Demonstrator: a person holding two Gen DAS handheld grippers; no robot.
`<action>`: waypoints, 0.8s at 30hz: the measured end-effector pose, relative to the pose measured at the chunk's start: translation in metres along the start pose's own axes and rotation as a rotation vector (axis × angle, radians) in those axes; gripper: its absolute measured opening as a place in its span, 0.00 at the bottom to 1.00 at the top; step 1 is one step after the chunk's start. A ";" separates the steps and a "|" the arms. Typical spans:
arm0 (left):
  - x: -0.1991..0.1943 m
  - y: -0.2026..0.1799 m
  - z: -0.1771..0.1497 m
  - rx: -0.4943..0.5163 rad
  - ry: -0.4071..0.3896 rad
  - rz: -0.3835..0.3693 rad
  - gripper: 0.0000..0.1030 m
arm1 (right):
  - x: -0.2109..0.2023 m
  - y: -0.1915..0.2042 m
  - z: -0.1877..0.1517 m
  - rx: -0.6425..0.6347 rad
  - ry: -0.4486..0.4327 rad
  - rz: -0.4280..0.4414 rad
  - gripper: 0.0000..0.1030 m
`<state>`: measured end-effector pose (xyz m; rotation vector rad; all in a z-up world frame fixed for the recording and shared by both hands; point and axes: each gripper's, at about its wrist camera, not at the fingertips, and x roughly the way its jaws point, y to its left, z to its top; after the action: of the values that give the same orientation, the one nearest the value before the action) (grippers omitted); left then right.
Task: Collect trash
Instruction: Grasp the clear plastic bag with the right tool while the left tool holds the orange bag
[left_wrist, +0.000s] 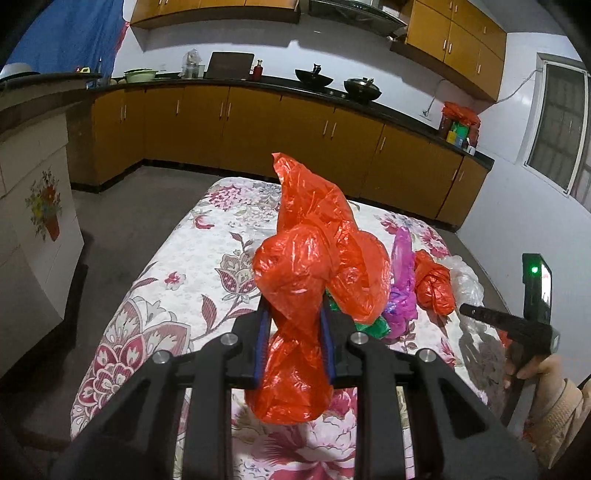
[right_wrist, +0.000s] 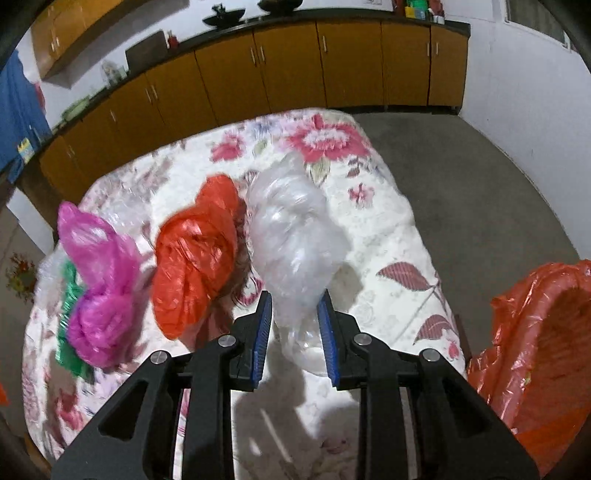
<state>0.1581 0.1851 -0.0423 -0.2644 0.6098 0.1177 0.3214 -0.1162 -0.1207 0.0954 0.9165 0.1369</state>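
Note:
My left gripper (left_wrist: 294, 325) is shut on a crumpled red plastic bag (left_wrist: 314, 266) and holds it above the floral-covered table (left_wrist: 184, 280). My right gripper (right_wrist: 294, 314) is shut on a clear crumpled plastic bag (right_wrist: 295, 236) lying on the table (right_wrist: 388, 236). A red crumpled bag (right_wrist: 195, 251), a pink bag (right_wrist: 99, 280) and a green scrap (right_wrist: 68, 314) lie to its left. In the left wrist view the pink bag (left_wrist: 402, 280), the small red bag (left_wrist: 432, 284) and the clear bag (left_wrist: 465, 280) lie at the right, with the right gripper's body (left_wrist: 517, 325) beside them.
A bin lined with a red bag (right_wrist: 535, 354) stands open at the table's right. Orange kitchen cabinets (left_wrist: 258, 129) with a dark counter run along the far wall. A white cabinet with a flower print (left_wrist: 37, 229) stands at the left. Grey floor surrounds the table.

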 end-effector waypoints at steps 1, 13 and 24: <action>0.000 0.001 0.000 -0.001 0.001 0.000 0.24 | -0.002 -0.001 -0.002 -0.005 -0.004 -0.002 0.08; -0.007 -0.024 -0.004 0.025 0.006 -0.054 0.24 | -0.103 -0.023 -0.040 -0.001 -0.156 0.020 0.02; -0.014 -0.083 -0.018 0.088 0.043 -0.166 0.24 | -0.176 -0.054 -0.070 0.070 -0.263 0.015 0.02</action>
<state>0.1520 0.0997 -0.0308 -0.2316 0.6316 -0.0752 0.1641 -0.1957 -0.0327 0.1813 0.6578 0.1030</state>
